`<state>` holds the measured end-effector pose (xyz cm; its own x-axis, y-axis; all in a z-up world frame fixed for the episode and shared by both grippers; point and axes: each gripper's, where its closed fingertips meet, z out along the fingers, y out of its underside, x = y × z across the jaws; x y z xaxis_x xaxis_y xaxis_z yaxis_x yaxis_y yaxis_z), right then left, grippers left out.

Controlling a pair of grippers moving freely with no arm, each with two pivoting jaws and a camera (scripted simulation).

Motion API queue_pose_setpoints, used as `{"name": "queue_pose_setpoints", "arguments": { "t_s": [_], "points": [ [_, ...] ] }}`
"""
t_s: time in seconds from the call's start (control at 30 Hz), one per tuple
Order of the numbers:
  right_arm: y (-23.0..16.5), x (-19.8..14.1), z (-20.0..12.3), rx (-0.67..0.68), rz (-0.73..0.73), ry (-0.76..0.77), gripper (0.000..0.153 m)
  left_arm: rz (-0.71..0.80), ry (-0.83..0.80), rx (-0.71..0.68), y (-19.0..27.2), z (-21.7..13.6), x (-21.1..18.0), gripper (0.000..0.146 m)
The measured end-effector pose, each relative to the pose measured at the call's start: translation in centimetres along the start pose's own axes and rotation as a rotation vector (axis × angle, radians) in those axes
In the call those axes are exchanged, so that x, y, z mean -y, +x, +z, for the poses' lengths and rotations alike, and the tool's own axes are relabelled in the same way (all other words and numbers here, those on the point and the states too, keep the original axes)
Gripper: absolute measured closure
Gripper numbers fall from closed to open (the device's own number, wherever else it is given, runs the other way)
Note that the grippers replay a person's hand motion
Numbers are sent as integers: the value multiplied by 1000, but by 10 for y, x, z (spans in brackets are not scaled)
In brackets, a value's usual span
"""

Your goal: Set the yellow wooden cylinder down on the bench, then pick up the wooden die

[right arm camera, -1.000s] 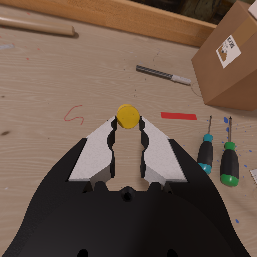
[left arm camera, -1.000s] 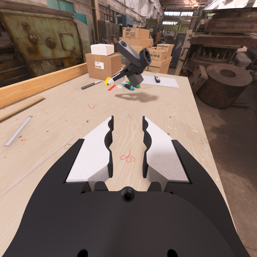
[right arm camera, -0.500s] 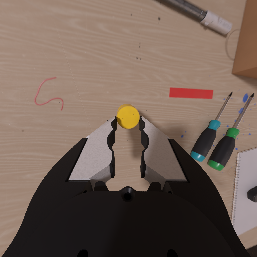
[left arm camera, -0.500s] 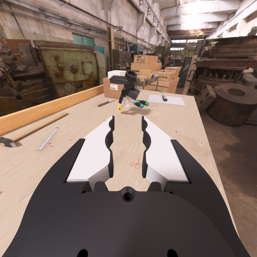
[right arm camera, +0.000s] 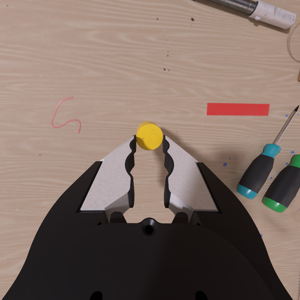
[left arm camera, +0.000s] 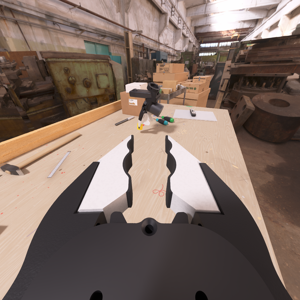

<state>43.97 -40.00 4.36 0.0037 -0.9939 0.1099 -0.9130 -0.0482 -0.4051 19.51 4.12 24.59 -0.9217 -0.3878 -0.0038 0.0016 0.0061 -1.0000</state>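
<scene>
My right gripper (right arm camera: 149, 140) points straight down and is shut on the yellow wooden cylinder (right arm camera: 149, 138), held upright between its fingertips. In the left wrist view the right gripper (left arm camera: 140, 124) stands far ahead, and the cylinder (left arm camera: 140, 127) is at or just above the bench (left arm camera: 203, 154). My left gripper (left arm camera: 149, 138) is open and empty, held above the near part of the bench. The wooden die is not in either view.
Teal (right arm camera: 258, 172) and green (right arm camera: 282, 186) screwdrivers lie right of the cylinder, with a red tape strip (right arm camera: 237, 109) and a marker (right arm camera: 259, 13) beyond. A cardboard box (left arm camera: 131, 103), notebook (left arm camera: 194, 116), wooden beam (left arm camera: 56, 129), hammer (left arm camera: 40, 154) and ruler (left arm camera: 59, 164) are on the bench.
My right gripper has turned to point straight down and lowered the cylinder close to the bench. My left gripper has pulled back and tilted up, still open.
</scene>
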Motion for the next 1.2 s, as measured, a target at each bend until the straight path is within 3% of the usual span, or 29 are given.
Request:
{"name": "queue_pose_setpoints", "arguments": {
  "t_s": [0.3,0.43,0.53,0.7,0.8,1.2],
  "points": [
    [9,10,4,-248,-134,6,120,-10,-6,-6,-1,2,-2,108],
    [3,8,10,-116,-29,-9,120,-2,-3,-4,0,0,-1,108],
    [-20,6,12,103,54,-18,120,-1,2,-7,1,-1,0,108],
    [-31,5,13,182,69,-6,120,3,4,-4,2,-2,2,108],
    [-44,9,8,311,99,33,120,3,7,-4,2,-3,2,108],
    [-8,13,-2,79,51,100,120,-1,-9,-10,1,1,-2,108]
  ]
}}
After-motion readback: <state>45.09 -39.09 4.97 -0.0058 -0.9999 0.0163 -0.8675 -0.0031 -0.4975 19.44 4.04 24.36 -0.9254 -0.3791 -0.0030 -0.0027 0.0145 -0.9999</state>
